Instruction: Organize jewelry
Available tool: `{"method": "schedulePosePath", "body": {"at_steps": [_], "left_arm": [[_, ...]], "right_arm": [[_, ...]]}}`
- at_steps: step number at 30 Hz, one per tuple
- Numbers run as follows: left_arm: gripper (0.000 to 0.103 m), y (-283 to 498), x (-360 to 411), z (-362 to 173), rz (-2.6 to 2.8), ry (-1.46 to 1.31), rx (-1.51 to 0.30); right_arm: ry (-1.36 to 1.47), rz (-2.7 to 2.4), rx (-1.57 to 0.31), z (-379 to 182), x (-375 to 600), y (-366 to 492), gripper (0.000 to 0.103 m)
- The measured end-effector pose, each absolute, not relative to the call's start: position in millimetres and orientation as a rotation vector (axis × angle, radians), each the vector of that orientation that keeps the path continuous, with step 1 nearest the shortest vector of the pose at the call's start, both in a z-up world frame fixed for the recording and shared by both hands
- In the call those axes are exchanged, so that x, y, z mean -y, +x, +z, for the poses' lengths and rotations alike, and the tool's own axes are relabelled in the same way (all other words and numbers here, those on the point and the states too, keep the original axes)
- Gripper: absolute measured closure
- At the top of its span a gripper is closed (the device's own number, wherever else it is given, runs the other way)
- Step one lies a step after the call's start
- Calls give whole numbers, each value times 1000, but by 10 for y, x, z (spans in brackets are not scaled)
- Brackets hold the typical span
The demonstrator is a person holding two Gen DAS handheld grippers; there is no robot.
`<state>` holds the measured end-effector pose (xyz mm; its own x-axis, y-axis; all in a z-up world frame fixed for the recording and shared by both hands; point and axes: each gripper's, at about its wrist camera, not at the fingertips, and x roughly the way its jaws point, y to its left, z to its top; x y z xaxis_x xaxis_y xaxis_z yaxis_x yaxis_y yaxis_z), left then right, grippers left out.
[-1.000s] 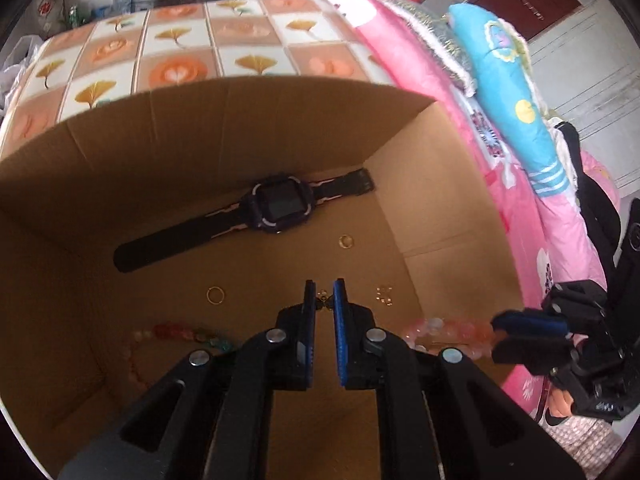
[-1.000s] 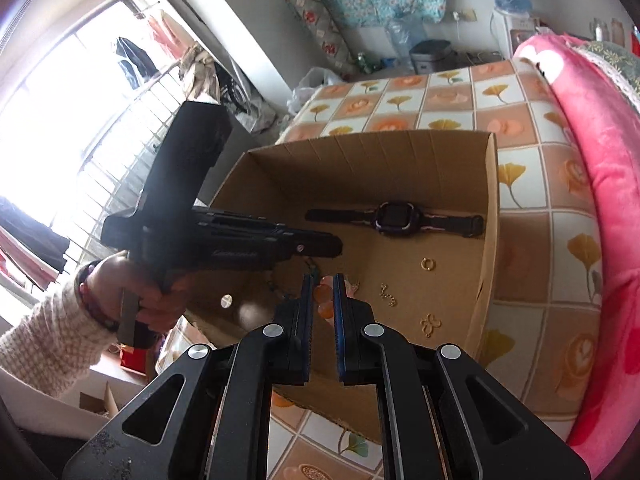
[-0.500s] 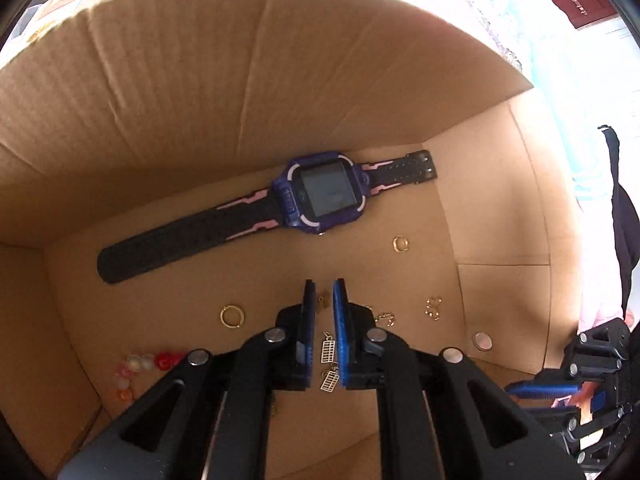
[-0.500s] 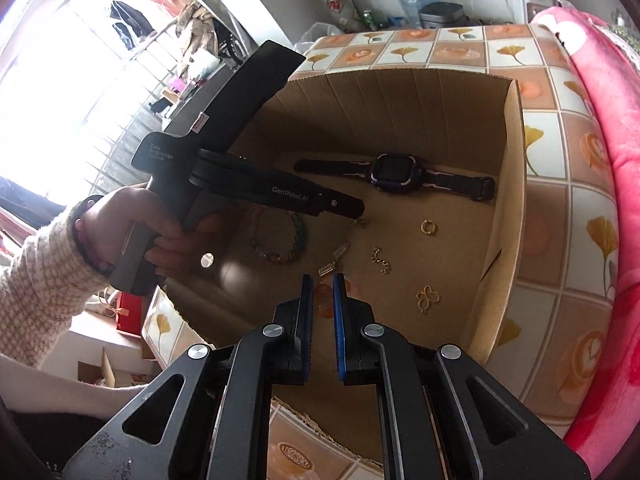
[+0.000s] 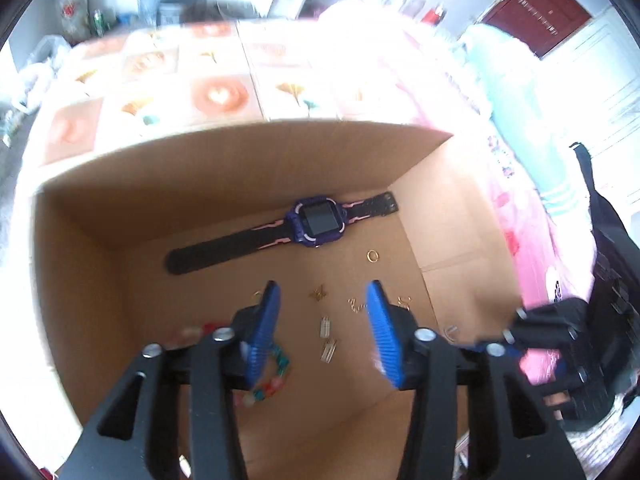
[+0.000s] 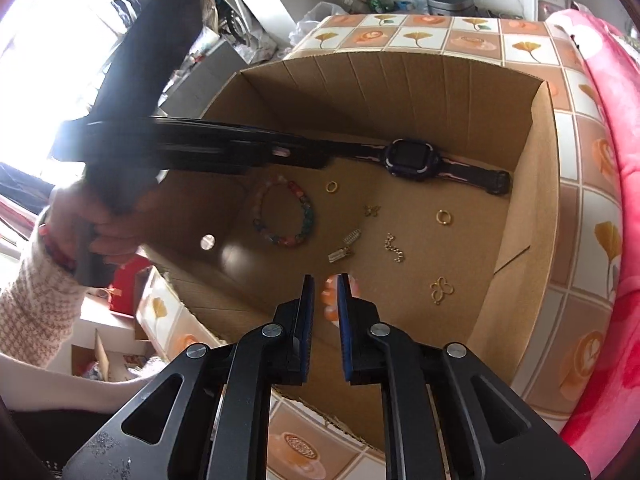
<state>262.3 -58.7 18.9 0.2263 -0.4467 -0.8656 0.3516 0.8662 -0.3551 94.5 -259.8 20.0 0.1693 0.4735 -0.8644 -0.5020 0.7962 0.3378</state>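
An open cardboard box (image 5: 240, 168) (image 6: 544, 200) holds a purple watch (image 5: 316, 226) (image 6: 412, 156), a multi-colour bead bracelet (image 5: 268, 380) (image 6: 286, 216), gold rings (image 5: 372, 256) (image 6: 443, 217), a butterfly charm (image 5: 319, 292) (image 6: 372, 211), a gold chain (image 6: 394, 250) and a clover piece (image 6: 441, 290). My left gripper (image 5: 323, 300) (image 6: 320, 156) hovers over the box with its jaws opening. Nothing is between them; two silver earrings (image 5: 326, 326) (image 6: 346, 246) lie loose on the floor below. My right gripper (image 6: 325, 280) (image 5: 560, 340) is over the near side, its jaws opening a little, with peach beads (image 6: 330, 300) visible in the gap.
The box stands on a tabletop (image 6: 472, 36) with a flower-and-leaf tile pattern. A pink blanket (image 6: 608, 120) is heaped along the right side. A person's hand (image 6: 100, 220) in a knitted sleeve holds the left gripper. A red box (image 6: 124, 284) sits lower left, off the table.
My left gripper has opened and drawn back up out of the box, leaving the silver earrings on the floor. My right jaws have parted slightly.
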Motion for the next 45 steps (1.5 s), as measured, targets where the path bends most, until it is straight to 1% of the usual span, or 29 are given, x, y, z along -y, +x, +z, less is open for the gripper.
{"method": "schedulePosePath", "body": {"at_steps": [3,5,7,9,10,12,13,14,15,20,23,28,35,41,45], "left_arm": [[48,2391,442,369,-526,-87,-1153],[47,2233,341,449,-505,-88,-1104],[44,2117,195,573,-482,-89,-1042],[37,1910,-25,685,-437,-86,-976],[35,1859,-82,663,-413,-89,-949],[25,1701,-269,674,-362,-115,-903],[23,1632,-372,660,-339,-138,-891],[21,1588,-430,626,-314,-161,-888],[20,1553,-496,532,-287,-189,-901],[20,1618,-540,26,-290,-327,-1063],[19,1603,-435,-133,-367,-410,-1095],[18,1517,-369,-118,-325,-405,-1062],[18,1222,-341,-105,-326,-378,-1081],[18,895,-415,-60,-332,-393,-1083],[17,787,-392,-121,-338,-370,-1072]], "right_arm": [[-67,650,-1195,231,2593,902,81],[-96,620,-1157,293,2589,832,81],[-92,608,-1095,416,2622,727,80],[-71,584,-1031,550,2743,644,71],[-61,550,-983,634,2821,582,68],[-51,441,-885,747,3024,456,52],[-41,395,-858,748,3095,413,50],[-22,346,-842,715,3189,380,49],[19,308,-859,627,3294,379,49],[291,297,-1019,67,3577,552,49],[398,375,-1086,-141,3533,597,53],[349,331,-1069,-115,3422,532,53],[327,303,-1080,-14,3464,303,53],[354,310,-1081,6,3494,-8,53],[411,301,-1072,-115,3536,-75,52]]}}
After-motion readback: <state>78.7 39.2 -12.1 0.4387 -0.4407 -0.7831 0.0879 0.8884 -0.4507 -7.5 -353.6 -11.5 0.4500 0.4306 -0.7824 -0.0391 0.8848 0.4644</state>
